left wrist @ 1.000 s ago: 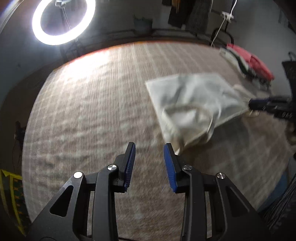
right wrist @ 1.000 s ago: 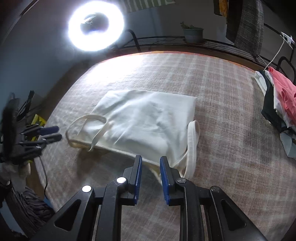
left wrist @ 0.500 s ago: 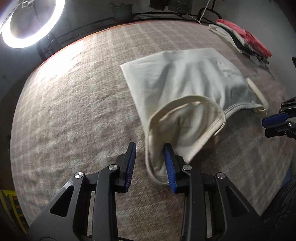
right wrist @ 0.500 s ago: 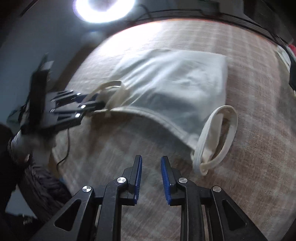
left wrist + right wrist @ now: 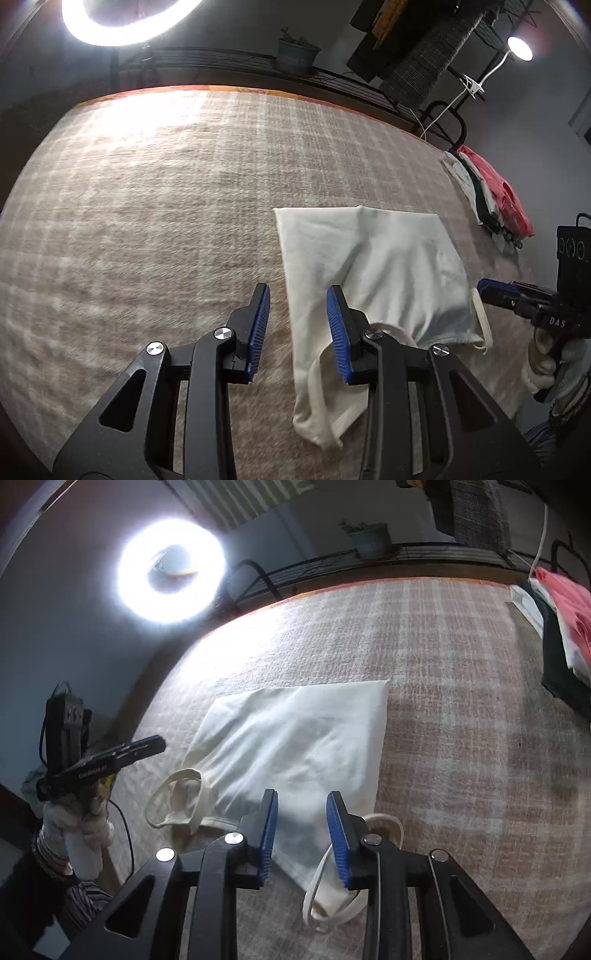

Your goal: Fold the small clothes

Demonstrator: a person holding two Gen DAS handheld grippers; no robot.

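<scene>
With both tongs parted over the near hem, nothing is gripped yet. Left gripper straddles the cream tote bag's left edge; right gripper, jaws just widened, sits over the near right corner. Bag lies flat mid-rug. Pinch both fabric layers, not handles.

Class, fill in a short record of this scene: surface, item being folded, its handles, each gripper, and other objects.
surface: plaid beige blanket
item: cream cloth tote bag, lying flat
handles: two loops at the near edge
left gripper: open above the bag's corner
right gripper: open, jaws just widened, bag edge below
other: stacked clothes, ring light
</scene>
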